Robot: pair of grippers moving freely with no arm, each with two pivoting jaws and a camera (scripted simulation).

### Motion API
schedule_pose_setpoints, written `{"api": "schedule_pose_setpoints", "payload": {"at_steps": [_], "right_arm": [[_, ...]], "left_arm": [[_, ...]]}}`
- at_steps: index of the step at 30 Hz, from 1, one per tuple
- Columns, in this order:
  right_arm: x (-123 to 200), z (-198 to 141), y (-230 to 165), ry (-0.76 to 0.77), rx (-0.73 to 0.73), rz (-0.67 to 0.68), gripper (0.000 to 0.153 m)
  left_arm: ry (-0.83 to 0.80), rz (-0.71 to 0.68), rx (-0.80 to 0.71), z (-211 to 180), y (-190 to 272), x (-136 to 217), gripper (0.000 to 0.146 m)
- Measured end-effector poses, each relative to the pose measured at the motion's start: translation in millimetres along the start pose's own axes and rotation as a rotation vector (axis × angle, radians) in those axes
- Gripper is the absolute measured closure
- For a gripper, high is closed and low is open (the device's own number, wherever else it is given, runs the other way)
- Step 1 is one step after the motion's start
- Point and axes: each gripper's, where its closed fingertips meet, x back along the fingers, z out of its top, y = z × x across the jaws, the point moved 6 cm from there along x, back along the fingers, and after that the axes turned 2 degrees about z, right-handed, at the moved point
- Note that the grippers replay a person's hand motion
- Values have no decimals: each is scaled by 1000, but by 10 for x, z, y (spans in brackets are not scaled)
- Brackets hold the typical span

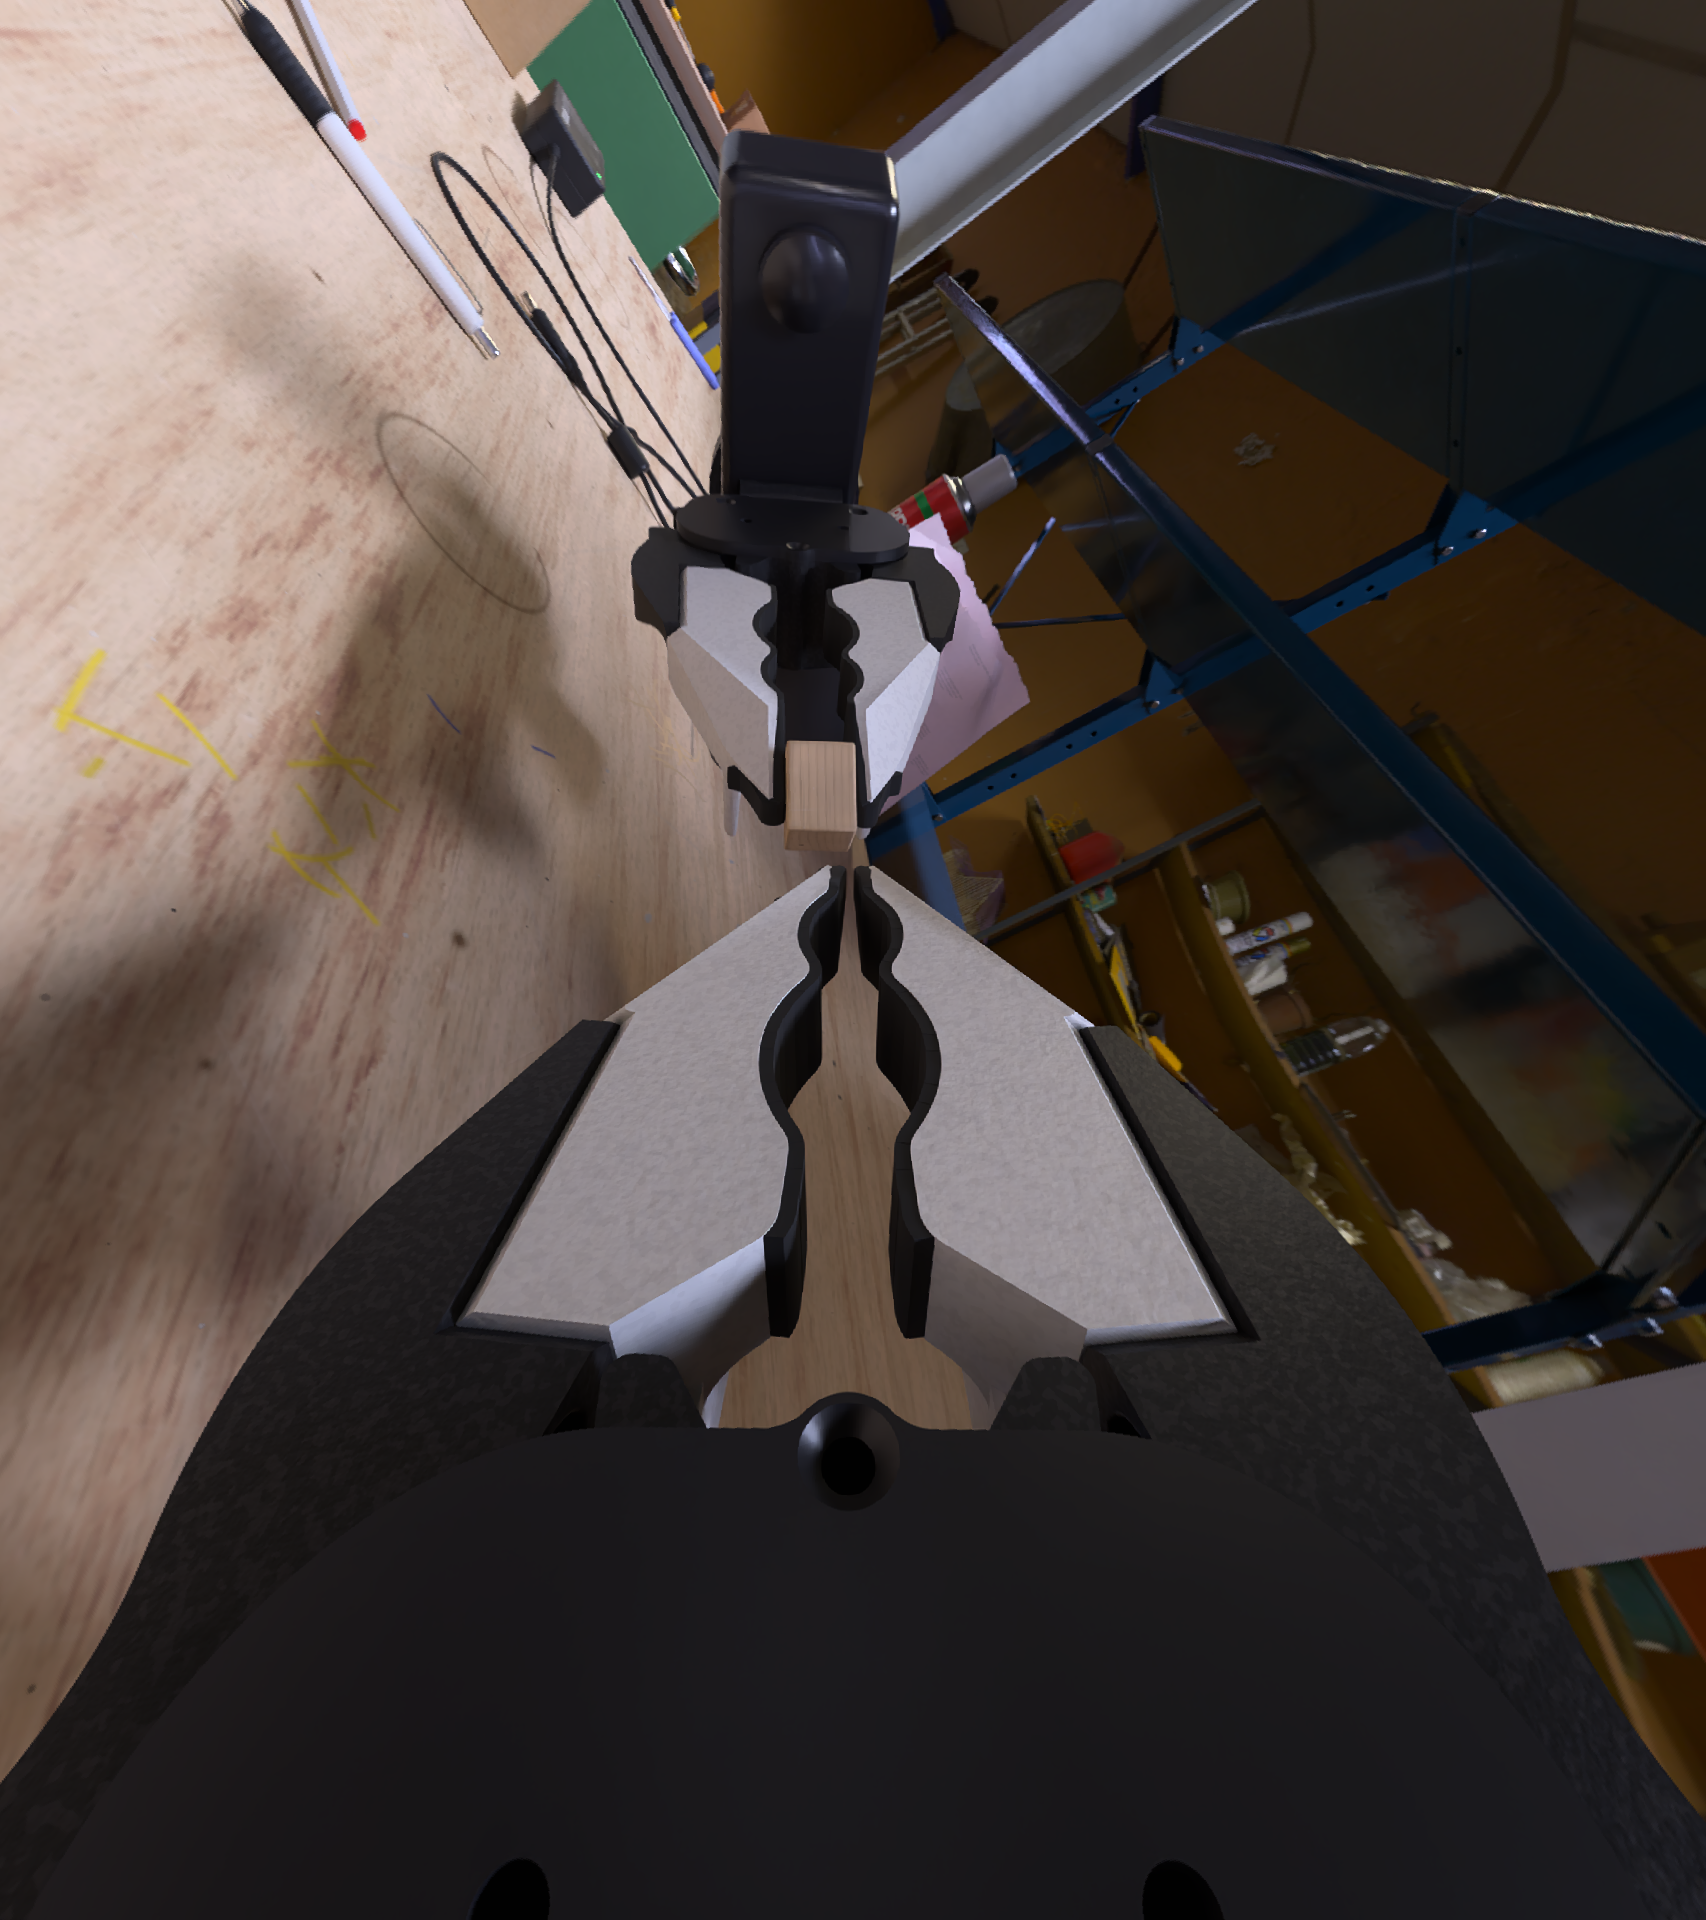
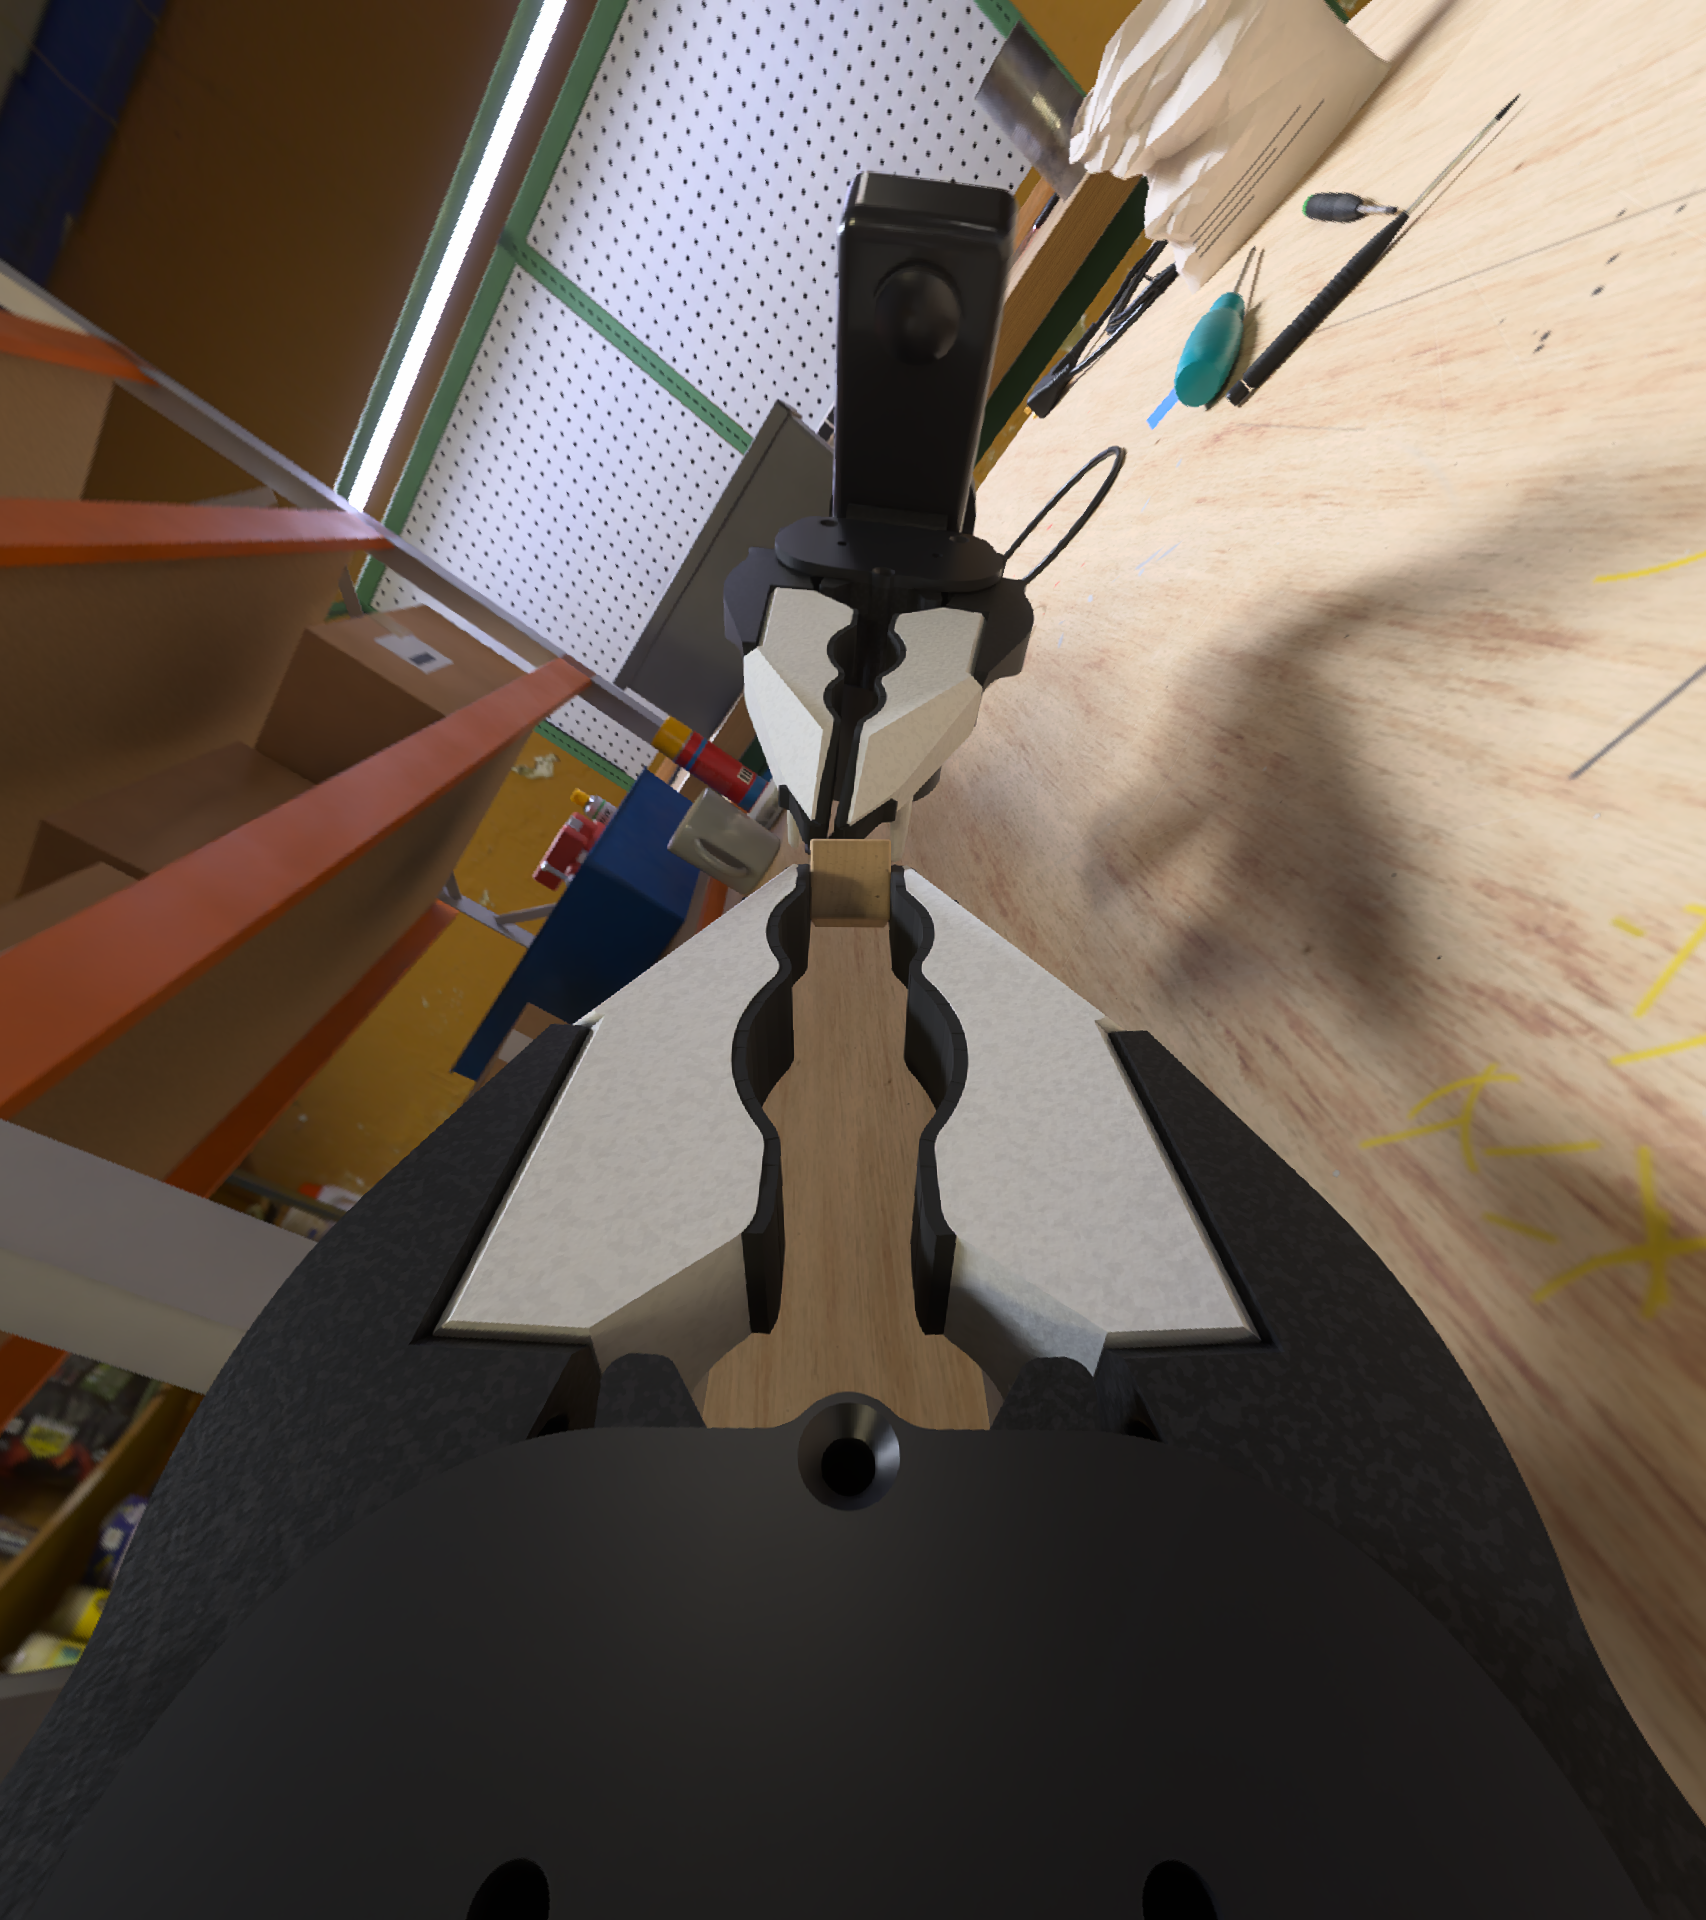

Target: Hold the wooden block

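Bench (image 2: 1451, 727) of scuffed plywood fills one side of both views. Right gripper (image 2: 850, 883) pinches block (image 2: 849, 881) between its fingertips, above the bench. Left gripper (image 1: 849, 883) faces it tip to tip, jaws nearly together, empty, just short of the block (image 1: 818, 795).

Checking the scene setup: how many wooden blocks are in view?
1. The wooden block sits between the right gripper fingertips, just past the shut left gripper.
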Motion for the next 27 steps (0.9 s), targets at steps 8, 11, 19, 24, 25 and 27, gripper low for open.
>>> {"api": "schedule_pose_setpoints", "payload": {"at_steps": [8,11,19,24,25,27], "right_arm": [[1,-8,28,58,-31,-30,138],[16,-23,44,68,-51,-23,138],[-15,-83,114,59,-102,0,138],[-12,-42,137,110,-129,21,138],[-57,-51,118,100,-122,34,138],[-126,-34,98,57,-80,12,138]], "left_arm": [[45,30,-19,13,-15,-8,145],[60,34,-15,20,-29,-26,145],[26,76,-51,9,-64,-26,145],[8,56,-55,-34,-57,-43,146],[-24,54,-57,-76,-51,-100,146],[-59,42,-51,-138,-35,-224,146]]}}
